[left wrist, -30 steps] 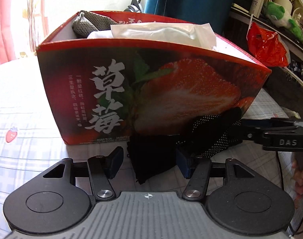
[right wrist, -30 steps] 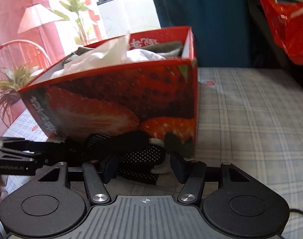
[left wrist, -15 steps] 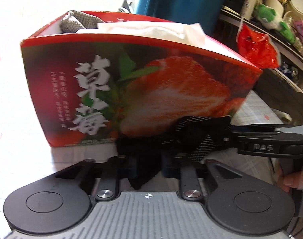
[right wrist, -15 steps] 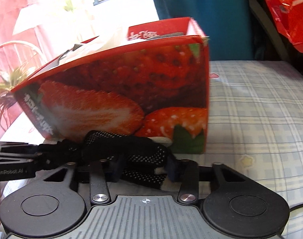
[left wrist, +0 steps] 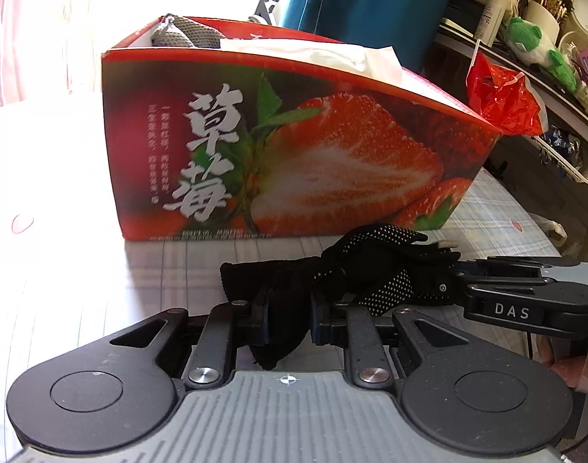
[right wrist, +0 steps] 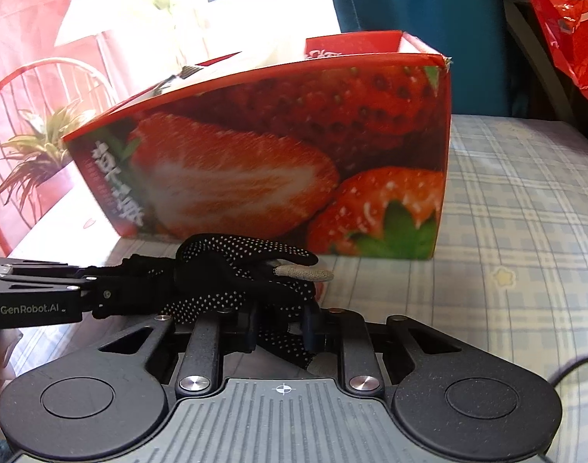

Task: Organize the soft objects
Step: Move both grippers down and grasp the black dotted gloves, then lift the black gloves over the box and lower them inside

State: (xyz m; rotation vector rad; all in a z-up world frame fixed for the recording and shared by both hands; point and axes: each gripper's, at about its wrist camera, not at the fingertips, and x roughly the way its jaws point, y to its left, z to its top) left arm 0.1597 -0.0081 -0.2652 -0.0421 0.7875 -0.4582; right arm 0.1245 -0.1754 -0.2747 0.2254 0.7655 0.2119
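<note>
- the left gripper [left wrist: 288, 318] is clenched on the plain knitted cuff end of a black glove [left wrist: 355, 266]; the cloth bunches between its pads and a fold hangs below them.
- the right gripper [right wrist: 280, 326] has the dotted finger end of the same glove [right wrist: 247, 270] between its pads, and its jaws are closing down on it.
- the glove stretches from one gripper to the other, just ahead of both and short of the strawberry box [left wrist: 294, 146], which stands beyond the fingertips on the checked cloth [right wrist: 525, 231].
- done, as far as i can judge: the box already holds a grey knitted piece [left wrist: 185, 34] and crumpled white tissue [left wrist: 332, 52] poking over its rim.
- left: the glove is not yet in the box; it needs lifting over the near wall and letting go.
- textures: the glove is limp, with white grip dots and one grey fingertip [right wrist: 303, 272]; the box is glossy printed card with stiff straight walls.
</note>
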